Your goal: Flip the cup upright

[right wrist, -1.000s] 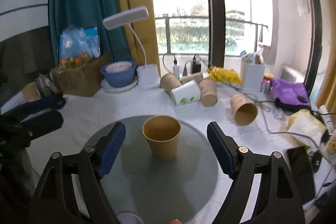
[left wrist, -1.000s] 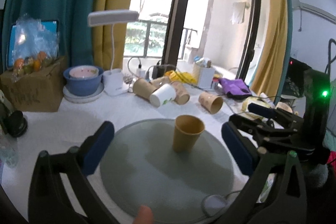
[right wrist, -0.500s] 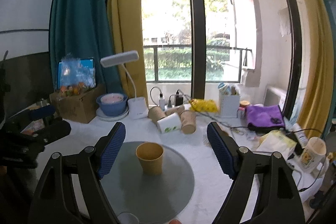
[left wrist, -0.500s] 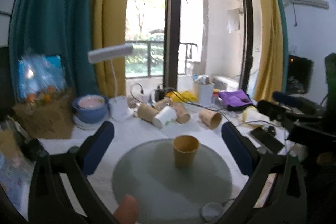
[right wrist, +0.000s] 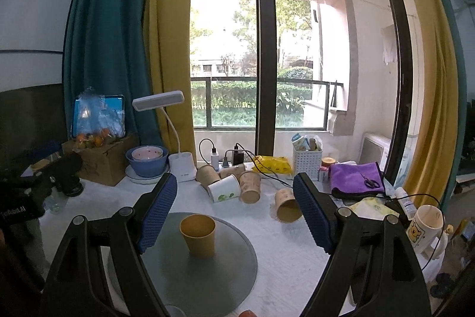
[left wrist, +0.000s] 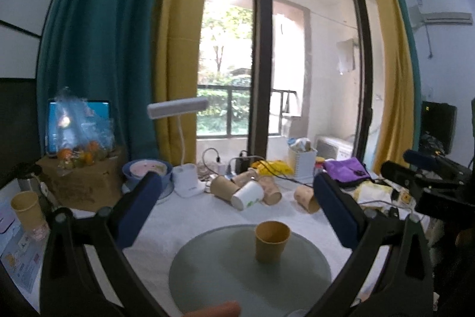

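Observation:
A tan paper cup [left wrist: 271, 240] stands upright, mouth up, on the round grey glass disc [left wrist: 207, 272]; it also shows in the right wrist view [right wrist: 198, 235] on the disc [right wrist: 234, 257]. My left gripper [left wrist: 237, 216] is open and empty, held back and above the cup. My right gripper [right wrist: 234, 210] is open and empty, also back from the cup. The right gripper's body shows at the right edge of the left wrist view [left wrist: 430, 177].
Several paper cups [right wrist: 234, 186] lie on their sides behind the disc, one more [right wrist: 286, 205] to the right. A desk lamp [right wrist: 178, 162], blue bowl [right wrist: 147, 161], cardboard box [right wrist: 104, 162], white basket [right wrist: 307, 164], purple cloth [right wrist: 356, 178] and mug [right wrist: 424, 228] stand around.
Both grippers have drawn back and up from the cup, which now looks smaller and lower in both views. The cup stays upright on the disc.

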